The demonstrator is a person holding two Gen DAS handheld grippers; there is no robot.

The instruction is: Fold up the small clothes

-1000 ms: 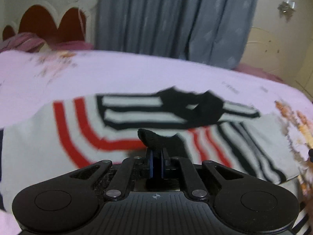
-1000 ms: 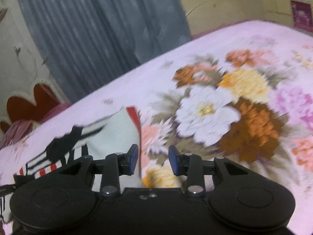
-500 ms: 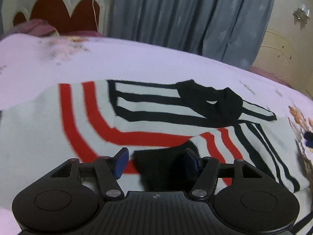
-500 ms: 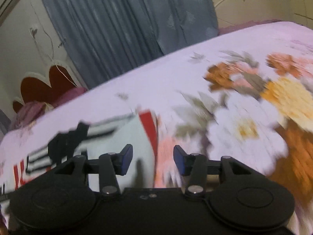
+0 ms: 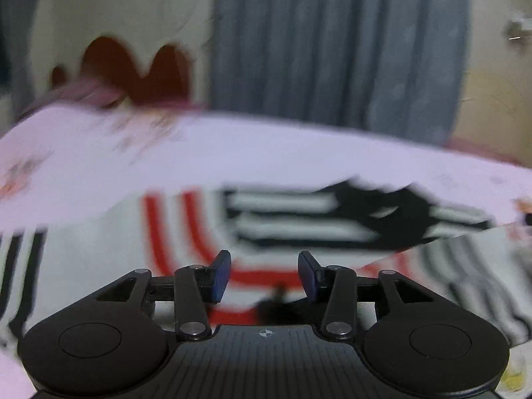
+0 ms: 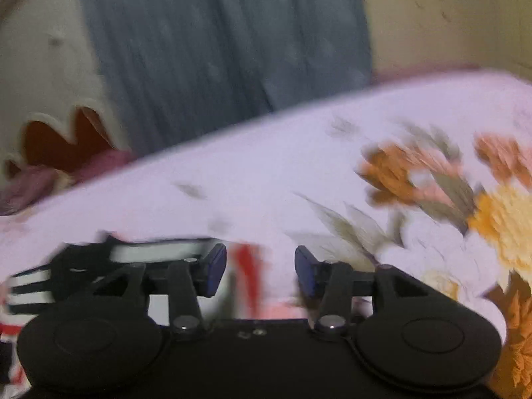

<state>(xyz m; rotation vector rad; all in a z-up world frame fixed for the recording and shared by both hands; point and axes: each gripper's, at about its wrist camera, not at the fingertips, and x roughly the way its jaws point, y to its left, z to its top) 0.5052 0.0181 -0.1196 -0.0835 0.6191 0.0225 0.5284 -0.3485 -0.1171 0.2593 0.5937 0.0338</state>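
A small white garment (image 5: 99,259) with red and black stripes and a black collar (image 5: 392,209) lies flat on the pink bedspread (image 5: 266,156). My left gripper (image 5: 264,276) is open and empty just above its near red stripes. My right gripper (image 6: 261,272) is open and empty above the garment's right edge (image 6: 246,266), where a red stripe shows between the fingers. The black collar also shows at the left of the right wrist view (image 6: 76,259). Both views are blurred by motion.
The bedspread has large orange, yellow and white flowers (image 6: 465,199) to the right. A grey curtain (image 5: 332,53) hangs behind the bed. A red scalloped headboard (image 5: 133,69) and a purple pillow (image 6: 33,183) are at the far left.
My left gripper let go of the black fabric, opened and drew back above the garment. My right gripper stayed open and swung left toward the garment's right edge.
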